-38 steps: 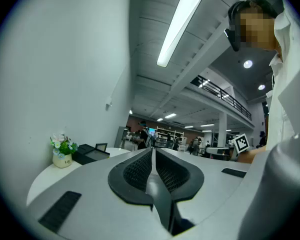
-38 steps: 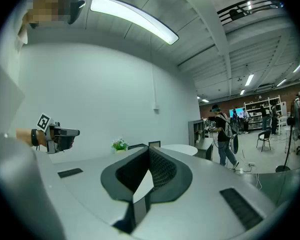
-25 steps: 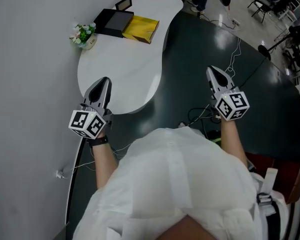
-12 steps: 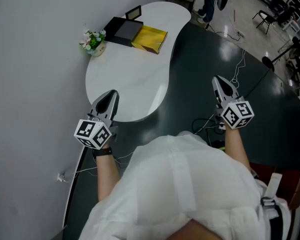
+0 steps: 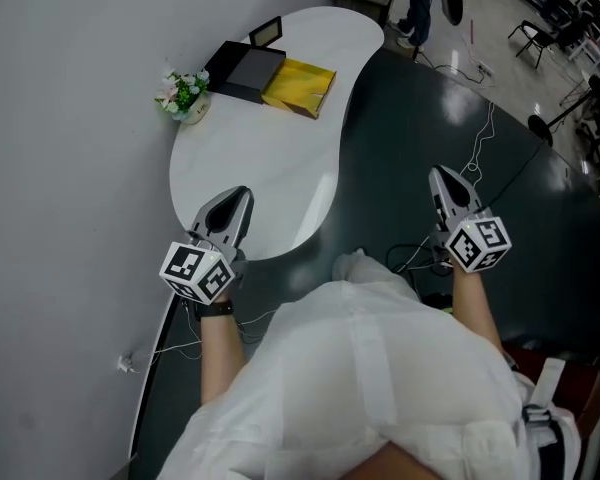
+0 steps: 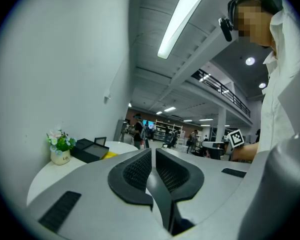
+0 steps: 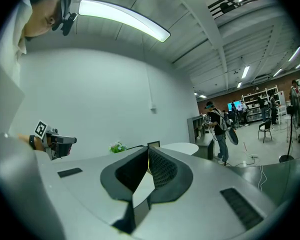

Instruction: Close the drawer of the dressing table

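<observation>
The dressing table is a white kidney-shaped top against a grey wall; no drawer shows in any view, and the front under the top is hidden. My left gripper hovers over the table's near left edge, jaws shut and holding nothing. My right gripper hangs over the dark floor to the right of the table, apart from it, jaws together and holding nothing. Both point level toward the far end of the table.
At the table's far end sit a small flower pot, a black box, a yellow packet and a small frame. Cables trail over the dark floor. A person stands further back.
The head view has shifted, so table and grippers sit lower and further right in the picture. Both grippers keep about the same place relative to the table and stay shut.
</observation>
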### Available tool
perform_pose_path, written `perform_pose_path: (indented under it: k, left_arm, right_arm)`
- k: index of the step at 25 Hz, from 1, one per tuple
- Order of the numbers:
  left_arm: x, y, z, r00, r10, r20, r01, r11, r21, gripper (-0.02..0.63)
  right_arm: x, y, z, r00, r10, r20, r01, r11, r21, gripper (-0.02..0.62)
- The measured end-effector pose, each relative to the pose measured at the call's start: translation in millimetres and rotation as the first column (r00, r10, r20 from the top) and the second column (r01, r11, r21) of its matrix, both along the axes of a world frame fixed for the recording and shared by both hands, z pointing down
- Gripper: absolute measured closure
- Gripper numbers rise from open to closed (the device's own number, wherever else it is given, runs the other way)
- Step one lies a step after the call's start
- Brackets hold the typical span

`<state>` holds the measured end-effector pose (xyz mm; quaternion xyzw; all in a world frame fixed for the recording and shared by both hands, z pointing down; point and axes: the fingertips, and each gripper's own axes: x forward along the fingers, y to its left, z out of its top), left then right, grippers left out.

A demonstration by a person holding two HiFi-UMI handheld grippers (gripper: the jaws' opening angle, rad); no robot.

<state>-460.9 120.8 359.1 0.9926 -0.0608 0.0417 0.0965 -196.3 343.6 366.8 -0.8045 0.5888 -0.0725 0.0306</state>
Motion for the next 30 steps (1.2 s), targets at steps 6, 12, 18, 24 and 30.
perform_pose_path:
  k: [6, 12, 18, 24, 30]
  left_arm:
    - [65, -16, -2, 1.0, -0.005, -0.018, 0.004, 1.0, -0.008, 0.569]
    - [152, -17, -6, 0.999, 0.044, -0.006, -0.044, 0.999, 0.028, 0.569]
    - [211, -15, -5, 0.999, 0.043, -0.017, -0.042, 0.999, 0.01, 0.569]
    - [251, -19, 0, 0.999, 0.042, -0.02, -0.042, 0.999, 0.005, 0.569]
    - [290, -32, 12, 0.999, 0.044, -0.021, -0.044, 0.999, -0.005, 0.569]
  right_arm:
    - [54, 6, 12, 0.999, 0.036, 0.026, -0.036, 0.999, -0.019, 0.584]
    - [122, 20, 13, 0.996, 0.08, 0.047, -0.08, 0.997, -0.005, 0.584]
    - [179, 33, 8, 0.995, 0.089, 0.041, -0.089, 0.996, -0.014, 0.584]
    - [216, 30, 6, 0.991, 0.095, 0.091, -0.099, 0.994, 0.038, 0.584]
    - [245, 3, 18, 0.995, 0.052, 0.09, -0.052, 0.999, 0.001, 0.584]
